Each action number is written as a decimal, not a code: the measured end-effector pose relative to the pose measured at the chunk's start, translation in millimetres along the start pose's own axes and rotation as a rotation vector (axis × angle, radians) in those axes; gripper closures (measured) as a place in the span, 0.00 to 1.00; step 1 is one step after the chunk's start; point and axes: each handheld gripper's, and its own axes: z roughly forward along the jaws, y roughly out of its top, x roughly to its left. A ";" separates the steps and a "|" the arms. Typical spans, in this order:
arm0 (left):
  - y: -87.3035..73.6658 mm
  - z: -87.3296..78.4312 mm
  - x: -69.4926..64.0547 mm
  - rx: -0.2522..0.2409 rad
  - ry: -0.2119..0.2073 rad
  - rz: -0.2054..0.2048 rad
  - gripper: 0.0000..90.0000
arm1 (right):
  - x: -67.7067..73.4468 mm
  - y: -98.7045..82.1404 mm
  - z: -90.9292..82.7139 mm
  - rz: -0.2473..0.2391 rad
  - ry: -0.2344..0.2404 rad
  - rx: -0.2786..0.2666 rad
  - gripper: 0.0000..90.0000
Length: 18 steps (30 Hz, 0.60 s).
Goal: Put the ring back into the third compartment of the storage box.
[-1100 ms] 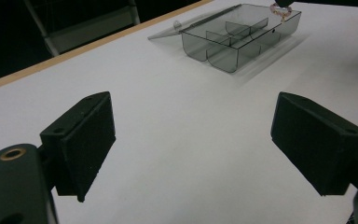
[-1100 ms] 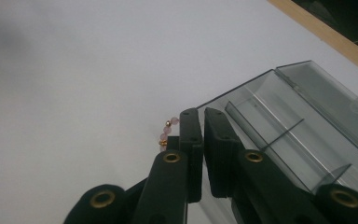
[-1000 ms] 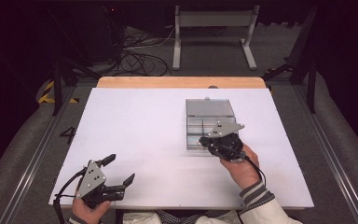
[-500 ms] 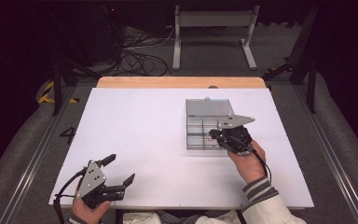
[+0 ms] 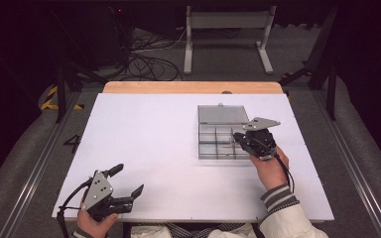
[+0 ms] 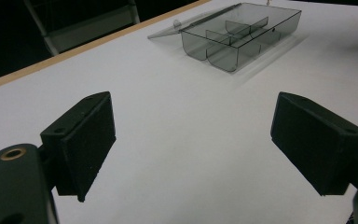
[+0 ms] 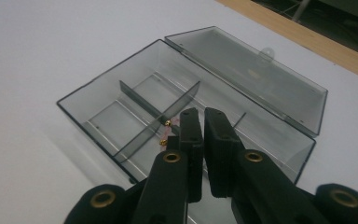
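A clear smoky plastic box (image 5: 217, 144) with dividers lies open on the white table (image 5: 154, 139), right of centre, its lid (image 5: 223, 115) folded flat behind it. My right gripper (image 5: 237, 137) hovers over the box's right-hand compartments with its jaws shut. In the right gripper view its tips (image 7: 200, 114) point into the box (image 7: 116, 116). A tiny pinkish piece with gold ends (image 7: 166, 132) shows just left of the tips; I cannot tell whether it is held. My left gripper (image 5: 127, 179) rests open at the front left corner, nothing between its fingers (image 6: 81, 140), the box (image 6: 237, 37) far ahead.
A wooden strip (image 5: 193, 87) edges the table's far side. Beyond it are a metal stand (image 5: 228, 29) and cables (image 5: 149, 64) on the floor. The table between the two grippers is bare white surface.
My right gripper has slid to the right over the box, from its front middle toward its right-hand compartments. The left gripper has stayed put.
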 end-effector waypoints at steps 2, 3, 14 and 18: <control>0.0 0.0 0.0 0.000 0.000 0.000 0.16 | -4.1 -2.2 0.9 0.011 -0.016 0.001 0.96; 0.1 -0.1 0.1 0.001 0.001 0.003 0.16 | -5.3 -2.8 1.0 0.015 -0.022 0.003 0.96; -0.2 0.9 -0.5 0.005 -0.002 -0.003 0.16 | -15.3 -9.9 4.7 0.047 -0.092 -0.009 0.96; -0.2 1.2 -0.4 0.005 0.000 -0.003 0.16 | -16.8 -11.5 8.2 0.058 -0.102 -0.008 0.96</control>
